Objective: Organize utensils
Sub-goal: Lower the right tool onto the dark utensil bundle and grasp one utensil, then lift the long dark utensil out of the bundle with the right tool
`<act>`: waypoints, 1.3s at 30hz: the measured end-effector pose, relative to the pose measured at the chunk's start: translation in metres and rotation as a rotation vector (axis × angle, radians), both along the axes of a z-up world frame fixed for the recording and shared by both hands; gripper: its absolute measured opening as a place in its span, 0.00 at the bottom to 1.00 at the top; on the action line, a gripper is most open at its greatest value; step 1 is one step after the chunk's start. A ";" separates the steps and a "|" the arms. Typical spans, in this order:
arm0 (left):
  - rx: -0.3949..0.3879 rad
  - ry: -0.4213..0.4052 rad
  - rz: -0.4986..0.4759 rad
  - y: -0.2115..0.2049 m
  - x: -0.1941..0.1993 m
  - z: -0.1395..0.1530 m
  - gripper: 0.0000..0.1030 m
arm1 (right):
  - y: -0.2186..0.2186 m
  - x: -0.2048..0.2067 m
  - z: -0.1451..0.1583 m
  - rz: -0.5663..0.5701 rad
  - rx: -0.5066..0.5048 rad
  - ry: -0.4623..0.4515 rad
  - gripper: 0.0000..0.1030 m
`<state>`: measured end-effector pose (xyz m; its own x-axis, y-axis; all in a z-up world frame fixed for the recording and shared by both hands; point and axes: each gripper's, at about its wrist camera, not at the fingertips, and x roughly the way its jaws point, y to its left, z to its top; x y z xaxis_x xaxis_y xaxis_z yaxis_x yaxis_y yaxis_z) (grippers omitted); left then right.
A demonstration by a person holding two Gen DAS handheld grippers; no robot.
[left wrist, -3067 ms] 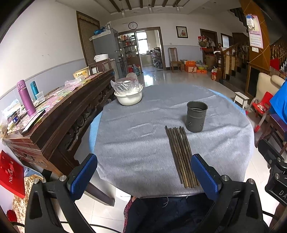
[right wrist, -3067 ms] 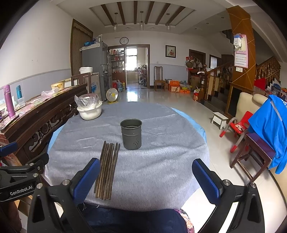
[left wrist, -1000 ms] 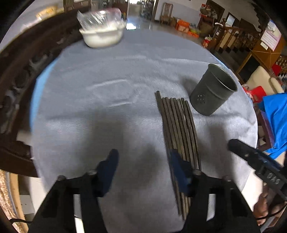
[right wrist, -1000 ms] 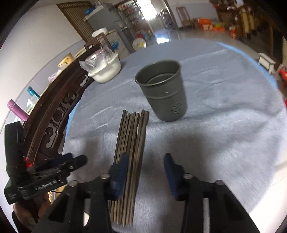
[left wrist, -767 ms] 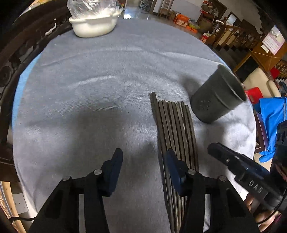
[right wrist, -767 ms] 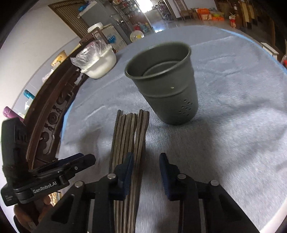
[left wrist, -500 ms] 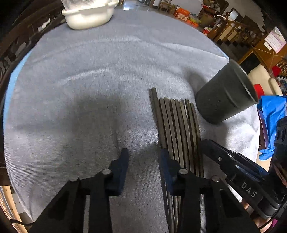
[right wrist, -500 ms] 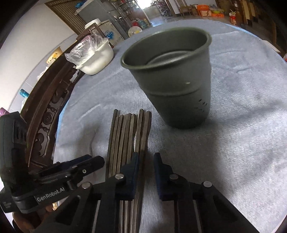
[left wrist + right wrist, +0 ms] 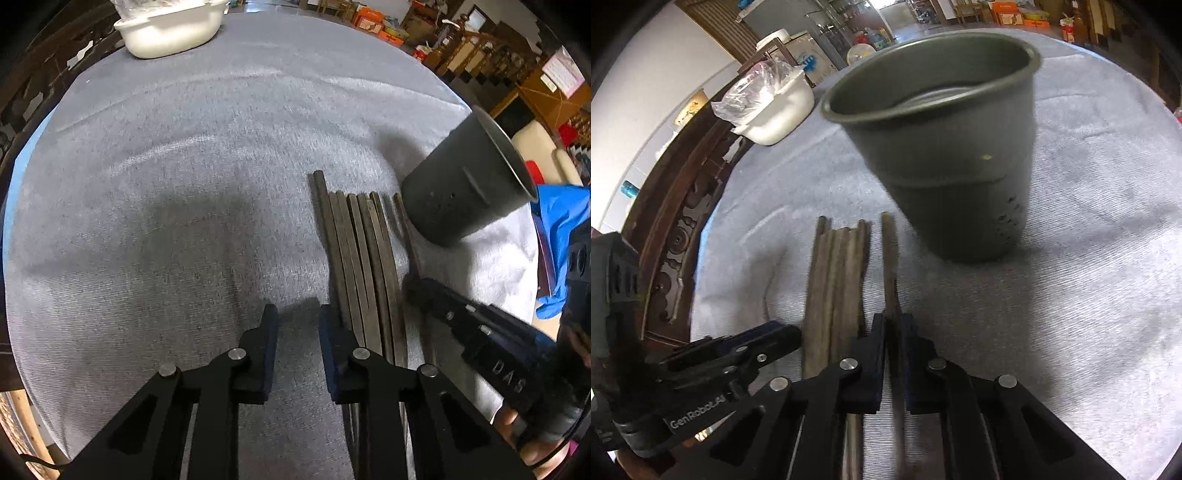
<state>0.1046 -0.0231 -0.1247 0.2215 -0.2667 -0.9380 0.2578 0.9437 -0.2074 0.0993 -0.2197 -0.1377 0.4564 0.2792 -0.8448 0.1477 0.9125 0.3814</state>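
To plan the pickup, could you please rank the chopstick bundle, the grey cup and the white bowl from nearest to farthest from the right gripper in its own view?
1. Chopstick bundle: just left of the right gripper.
2. Grey cup: ahead, slightly right.
3. White bowl: far left, at the table's back edge.

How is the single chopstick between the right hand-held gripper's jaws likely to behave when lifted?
The chopstick looks thin, straight and rigid, so it probably stays stiff and light. Pinched near one end by the right hand-held gripper, it may pivot or droop.
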 end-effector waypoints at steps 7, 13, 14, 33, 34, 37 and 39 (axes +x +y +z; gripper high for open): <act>-0.078 0.066 0.030 0.005 0.004 -0.001 0.22 | -0.003 0.000 -0.001 0.003 0.005 0.004 0.09; -0.081 0.064 0.045 0.000 0.005 0.001 0.21 | -0.005 -0.001 -0.003 0.002 0.036 0.000 0.09; -0.086 0.069 0.054 -0.002 0.005 0.000 0.21 | -0.004 -0.001 -0.002 0.005 0.030 -0.002 0.09; -0.161 0.117 0.070 0.011 -0.001 -0.016 0.27 | -0.006 -0.003 -0.003 0.017 0.040 -0.008 0.09; -0.161 0.122 0.070 0.015 -0.003 -0.017 0.27 | -0.006 -0.002 -0.002 0.016 0.038 -0.006 0.09; -0.154 0.135 0.074 0.027 -0.007 -0.014 0.27 | -0.003 -0.002 -0.001 0.026 0.022 0.012 0.08; -0.145 0.145 0.077 0.033 -0.008 -0.011 0.27 | 0.001 0.001 0.001 0.047 -0.006 0.032 0.08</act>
